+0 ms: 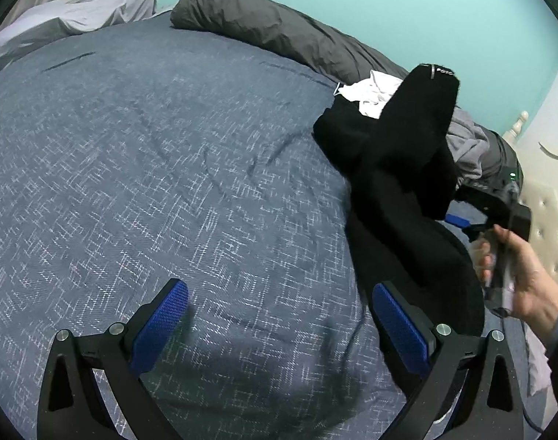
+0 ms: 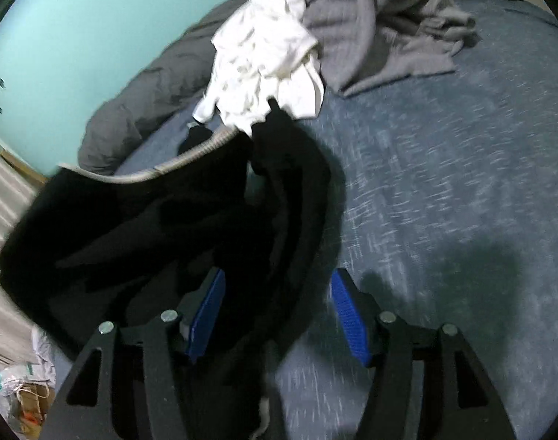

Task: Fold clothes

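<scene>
A black garment (image 2: 139,220) with a pale trimmed edge lies bunched on the blue bedspread (image 2: 444,154). Part of it runs between the blue pads of my right gripper (image 2: 279,275), whose jaws stand well apart and do not press on the cloth. In the left wrist view the same black garment (image 1: 400,168) rises in a heap at the right, with a hand (image 1: 524,278) holding the right gripper behind it. My left gripper (image 1: 280,288) hovers open over the bare bedspread (image 1: 132,165), its right finger beside the cloth's edge. The right wrist view is motion-blurred.
A crumpled white garment (image 2: 264,51) and a grey one (image 2: 381,18) lie beyond the black one. A dark grey duvet roll (image 1: 260,25) lines the turquoise wall. A pale sheet (image 1: 80,14) sits far left, a tufted headboard (image 1: 550,220) at the right, bags on the floor (image 2: 22,392).
</scene>
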Action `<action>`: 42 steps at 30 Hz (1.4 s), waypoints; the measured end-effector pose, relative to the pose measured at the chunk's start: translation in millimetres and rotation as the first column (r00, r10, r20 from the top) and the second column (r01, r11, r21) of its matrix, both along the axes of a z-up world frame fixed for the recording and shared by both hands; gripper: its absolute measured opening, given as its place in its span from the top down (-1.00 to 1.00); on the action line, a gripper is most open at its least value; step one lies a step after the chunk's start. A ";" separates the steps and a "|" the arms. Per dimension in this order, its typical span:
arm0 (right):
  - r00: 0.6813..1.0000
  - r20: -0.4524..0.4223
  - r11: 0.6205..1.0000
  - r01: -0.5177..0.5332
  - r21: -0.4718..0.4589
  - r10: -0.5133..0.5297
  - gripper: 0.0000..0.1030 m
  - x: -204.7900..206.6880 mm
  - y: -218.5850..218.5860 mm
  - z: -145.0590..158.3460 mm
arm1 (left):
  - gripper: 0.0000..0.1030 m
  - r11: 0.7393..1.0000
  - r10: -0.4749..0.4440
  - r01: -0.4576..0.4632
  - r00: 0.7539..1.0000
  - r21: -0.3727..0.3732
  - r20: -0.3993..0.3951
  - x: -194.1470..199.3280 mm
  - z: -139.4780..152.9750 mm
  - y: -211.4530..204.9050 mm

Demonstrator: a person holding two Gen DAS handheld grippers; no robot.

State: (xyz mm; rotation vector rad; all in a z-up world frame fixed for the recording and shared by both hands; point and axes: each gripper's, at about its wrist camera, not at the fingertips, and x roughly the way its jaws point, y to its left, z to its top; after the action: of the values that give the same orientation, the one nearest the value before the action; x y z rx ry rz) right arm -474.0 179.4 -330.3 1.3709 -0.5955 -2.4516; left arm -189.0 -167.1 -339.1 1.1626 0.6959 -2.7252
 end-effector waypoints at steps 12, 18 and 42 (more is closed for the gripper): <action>0.979 -0.201 0.999 -0.028 0.034 0.035 0.88 11.8 -1.5 57.7 | -0.99 1.000 0.003 -0.003 1.000 0.015 -0.003 0.7 0.1 -4.1; 0.932 -0.361 0.998 0.036 0.058 -0.013 0.89 50.7 60.7 157.2 | -0.99 1.000 0.030 -0.030 0.999 0.000 -0.022 7.7 8.0 -9.3; 0.883 -0.215 0.836 0.466 0.290 -0.418 0.35 152.2 268.5 120.6 | -0.99 0.998 -0.043 0.042 0.999 -0.035 -0.024 -0.1 15.1 14.8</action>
State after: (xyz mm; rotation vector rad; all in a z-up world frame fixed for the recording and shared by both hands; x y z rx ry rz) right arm -321.8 447.9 -209.8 1.2599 -0.5258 -3.1215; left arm -189.1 -152.4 -324.0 1.1513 0.6315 -2.7796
